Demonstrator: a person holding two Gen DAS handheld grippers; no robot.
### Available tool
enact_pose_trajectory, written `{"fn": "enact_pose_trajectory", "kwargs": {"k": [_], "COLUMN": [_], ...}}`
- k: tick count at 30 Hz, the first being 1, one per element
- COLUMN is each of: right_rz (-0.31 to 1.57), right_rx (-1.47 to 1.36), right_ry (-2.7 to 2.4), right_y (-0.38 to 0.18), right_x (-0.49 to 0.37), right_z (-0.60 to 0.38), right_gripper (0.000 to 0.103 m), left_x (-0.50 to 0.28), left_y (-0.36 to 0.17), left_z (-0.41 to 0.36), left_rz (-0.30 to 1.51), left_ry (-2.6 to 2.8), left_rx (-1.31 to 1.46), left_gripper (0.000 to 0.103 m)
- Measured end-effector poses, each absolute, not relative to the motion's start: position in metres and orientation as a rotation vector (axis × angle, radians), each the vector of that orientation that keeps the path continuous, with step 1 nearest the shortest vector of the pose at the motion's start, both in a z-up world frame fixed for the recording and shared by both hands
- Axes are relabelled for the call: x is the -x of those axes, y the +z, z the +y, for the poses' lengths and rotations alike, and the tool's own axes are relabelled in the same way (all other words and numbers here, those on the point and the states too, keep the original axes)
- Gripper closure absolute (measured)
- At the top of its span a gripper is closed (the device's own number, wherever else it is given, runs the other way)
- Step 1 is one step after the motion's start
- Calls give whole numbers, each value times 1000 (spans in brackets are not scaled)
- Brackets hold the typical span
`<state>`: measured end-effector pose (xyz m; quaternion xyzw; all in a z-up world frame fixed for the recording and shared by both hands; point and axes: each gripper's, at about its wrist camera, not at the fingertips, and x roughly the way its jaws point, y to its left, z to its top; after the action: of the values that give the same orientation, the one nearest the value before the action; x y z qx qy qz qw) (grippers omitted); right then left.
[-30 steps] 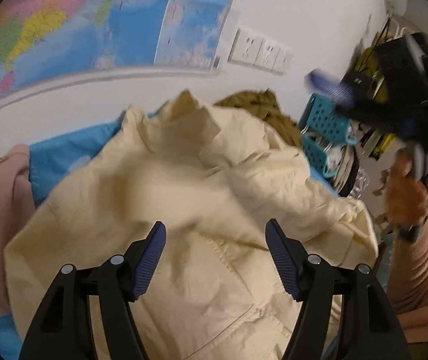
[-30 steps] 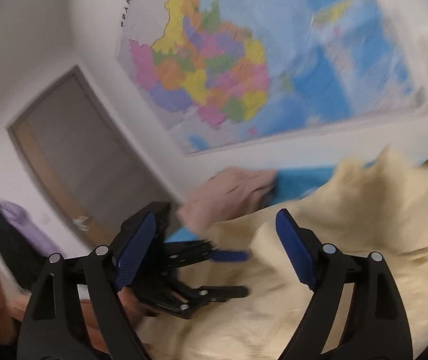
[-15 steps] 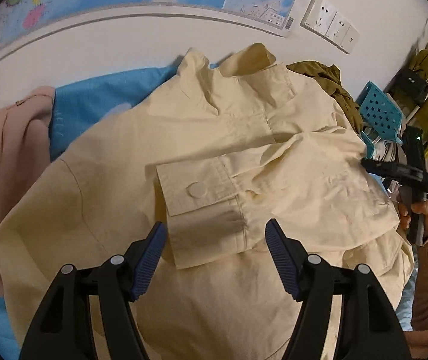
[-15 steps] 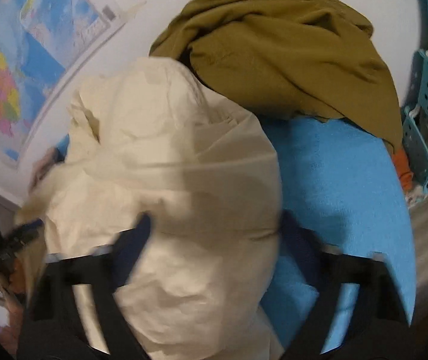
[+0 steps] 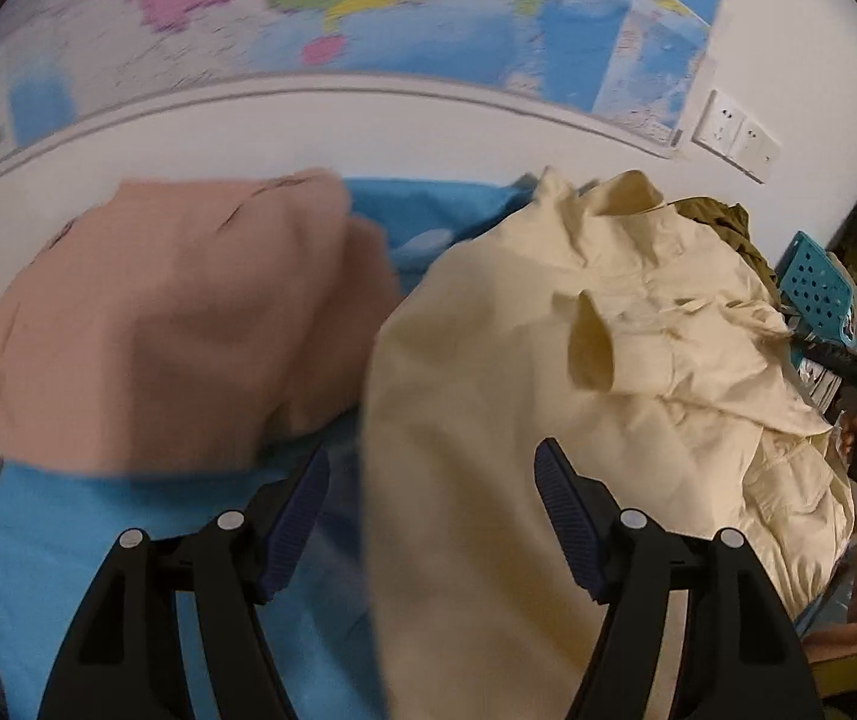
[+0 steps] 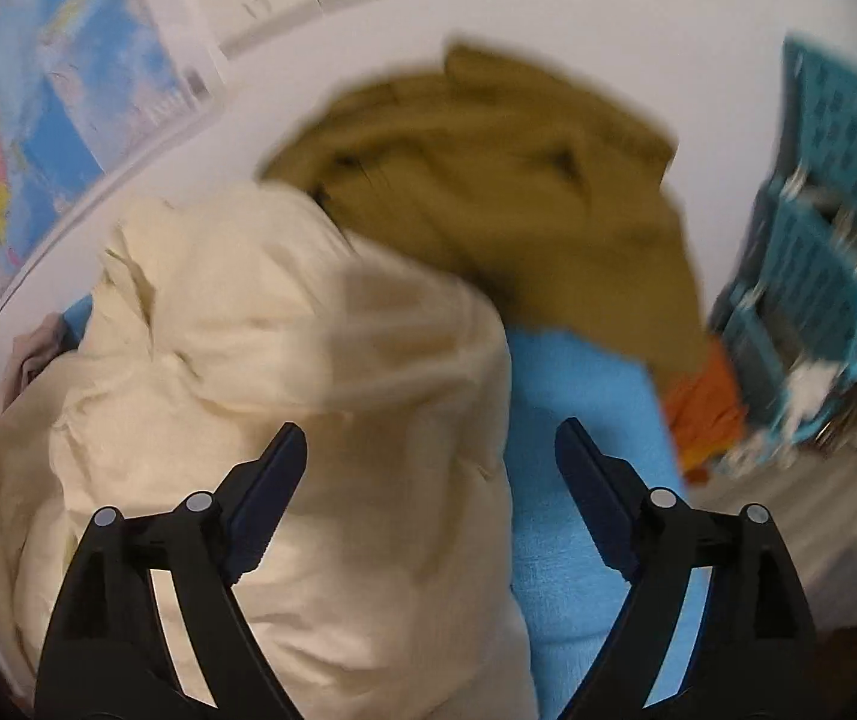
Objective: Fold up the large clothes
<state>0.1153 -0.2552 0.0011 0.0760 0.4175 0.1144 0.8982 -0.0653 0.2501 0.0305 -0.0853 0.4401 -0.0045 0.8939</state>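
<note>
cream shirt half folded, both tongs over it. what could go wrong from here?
1. The sleeve cuff lies loose and stands up on the cream shirt; it may slide off the fold.
2. The right tongs are opening above the shirt's edge, so they may catch the blue cover too.
3. The olive garment touches the shirt and the pink garment lies close; either could get dragged.

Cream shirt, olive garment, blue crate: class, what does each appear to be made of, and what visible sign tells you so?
Cream shirt: likely woven cotton, matte; it holds crisp creases and a stiff collar.
Olive garment: probably heavier matte cloth, in thick soft folds; blur leaves this open.
Blue crate: rigid moulded plastic, with regular punched holes.
</note>
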Motion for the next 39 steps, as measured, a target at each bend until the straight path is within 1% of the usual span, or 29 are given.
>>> {"fn": "enact_pose_trajectory", "kwargs": {"k": [3, 5, 7, 10, 12, 13, 16, 17, 18, 20, 21, 22, 25, 27, 29, 32, 34, 36, 37, 38, 39], "right_rz": [765, 738, 747, 841, 909, 938, 1014, 1054, 1090, 1150, 1155, 1136, 969, 874, 799, 798, 859, 919, 963, 976, 982], "right_rx": [-139, -97, -60, 6, 57, 79, 141, 175, 183, 200, 202, 170, 178, 197, 244, 289, 302, 292, 274, 259, 223], "right_ry": [320, 555, 794, 1198, 1383, 1455, 1582, 1582, 1589, 1593, 1584, 1596, 1523, 1404, 1255, 1060, 979, 856, 819, 789, 756], "right_y": [30, 43, 44, 29, 15, 8, -10, -21, -25, -31, -25, -13, 49, 94, 126, 138, 122, 94, 76, 65, 53], "right_x": [-88, -62, -37, 15, 47, 63, 99, 108, 110, 116, 114, 109, 82, 54, 30, -15, -42, -74, -88, -96, -102], "right_z": [-231, -185, -138, -52, -7, 12, 56, 70, 80, 92, 90, 82, 50, 23, 4, -22, -32, -44, -49, -52, -57], "right_gripper": [15, 12, 12, 11, 12, 12, 12, 22, 56, 93, 98, 98, 98, 98, 98, 98, 95, 70, 61, 39, 25], "left_x": [85, 92, 101, 109, 112, 112, 114, 114, 115, 113, 113, 113, 110, 108, 103, 90, 73, 58, 54, 46, 38], "left_y": [28, 25, 17, 9, 6, 6, 9, 12, 14, 22, 28, 34, 60, 81, 97, 99, 82, 60, 47, 35, 21], "left_z": [260, 260, 259, 252, 247, 244, 240, 238, 237, 234, 233, 232, 231, 235, 235, 229, 225, 219, 216, 214, 210], "left_rz": [926, 929, 947, 951, 954, 953, 939, 927, 918, 904, 892, 877, 796, 721, 663, 648, 704, 763, 797, 829, 866], "left_ry": [-6, -19, -56, -85, -114, -117, -141, -150, -157, -169, -179, -190, -207, -211, -198, -157, -158, -141, -132, -117, -98], "left_rx": [194, 202, 224, 241, 258, 255, 260, 260, 258, 254, 248, 244, 241, 257, 256, 211, 215, 202, 186, 169, 149], "left_gripper": [31, 31, 31, 33, 36, 39, 40, 40, 40, 40, 40, 40, 40, 39, 38, 36, 36, 36, 36, 36, 36]}}
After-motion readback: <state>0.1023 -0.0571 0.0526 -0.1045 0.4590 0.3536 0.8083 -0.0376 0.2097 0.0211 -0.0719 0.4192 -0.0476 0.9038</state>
